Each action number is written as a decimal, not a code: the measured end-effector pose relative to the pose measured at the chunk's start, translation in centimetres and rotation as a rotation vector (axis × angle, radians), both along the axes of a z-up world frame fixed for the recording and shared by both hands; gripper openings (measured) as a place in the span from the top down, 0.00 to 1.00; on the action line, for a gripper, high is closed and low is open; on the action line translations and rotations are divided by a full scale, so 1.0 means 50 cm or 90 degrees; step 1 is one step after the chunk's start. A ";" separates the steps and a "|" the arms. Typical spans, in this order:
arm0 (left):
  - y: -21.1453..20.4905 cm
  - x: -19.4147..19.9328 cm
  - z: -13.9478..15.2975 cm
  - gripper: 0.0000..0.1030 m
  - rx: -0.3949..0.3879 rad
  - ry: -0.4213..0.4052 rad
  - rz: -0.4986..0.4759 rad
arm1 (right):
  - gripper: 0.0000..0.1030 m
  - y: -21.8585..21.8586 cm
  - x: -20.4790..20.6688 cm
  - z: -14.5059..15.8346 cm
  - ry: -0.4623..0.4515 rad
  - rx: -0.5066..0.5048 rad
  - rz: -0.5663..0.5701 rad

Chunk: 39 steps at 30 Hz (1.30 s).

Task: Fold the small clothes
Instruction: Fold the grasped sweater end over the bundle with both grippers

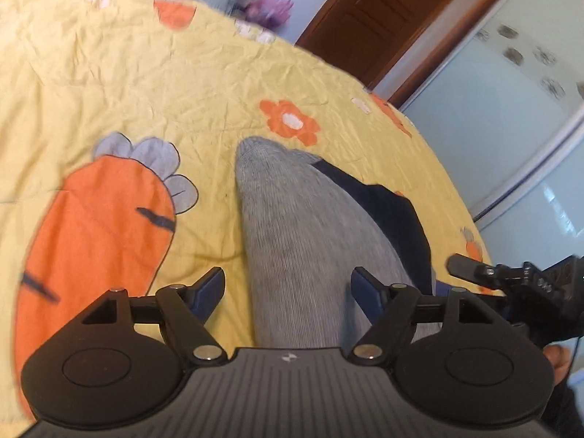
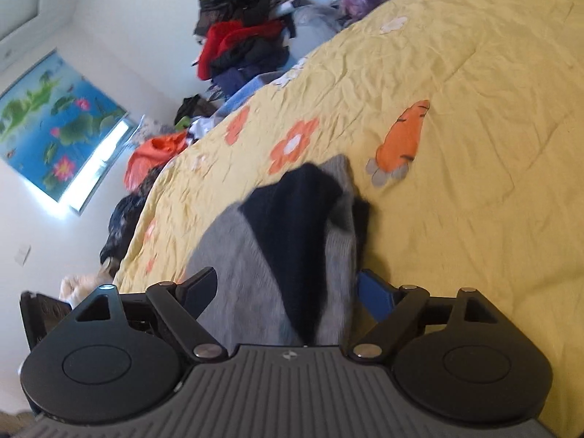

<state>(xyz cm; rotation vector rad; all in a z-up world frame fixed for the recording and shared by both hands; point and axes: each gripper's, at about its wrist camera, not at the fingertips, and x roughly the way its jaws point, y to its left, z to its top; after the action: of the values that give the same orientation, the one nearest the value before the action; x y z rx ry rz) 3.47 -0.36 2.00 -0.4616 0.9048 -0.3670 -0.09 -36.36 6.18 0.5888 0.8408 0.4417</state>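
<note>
Hand-held gripper [image 1: 288, 288] open over sock [image 1: 292, 226]

Left claw [image 1: 288, 284]: matt black plastic body with a grey ribbed centre plate bearing a small white logo. Two round black housings flank the plate, each with a shallow oval recess. Black link arms pivot on silver screws; the fingers [image 1: 210, 286] carry dark blue pads.

Right claw [image 2: 286, 288]: same build, with ribbed grey plate, white logo, round housings, silver pivot screws. One finger pad [image 2: 376, 295] is bright blue, the other finger looks black.
</note>
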 end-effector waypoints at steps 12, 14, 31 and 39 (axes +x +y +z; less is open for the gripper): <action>-0.029 0.045 -0.001 0.69 0.044 -0.038 -0.039 | 0.63 0.100 0.074 -0.036 0.001 -0.090 0.027; -0.022 0.038 0.019 0.70 0.077 -0.063 -0.054 | 0.65 0.119 0.071 -0.021 -0.020 -0.098 0.035; 0.163 0.006 0.020 0.20 0.106 -0.102 0.048 | 0.24 0.285 0.151 -0.031 -0.012 -0.085 0.080; 0.157 -0.118 -0.029 0.57 0.035 -0.044 -0.003 | 0.26 0.230 -0.010 -0.037 0.040 -0.066 0.132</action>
<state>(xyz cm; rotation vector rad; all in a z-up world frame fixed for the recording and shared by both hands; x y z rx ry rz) -2.41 7.48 0.57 -0.3950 0.8473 -0.3593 -0.59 -24.86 4.31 0.4234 0.9831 0.5672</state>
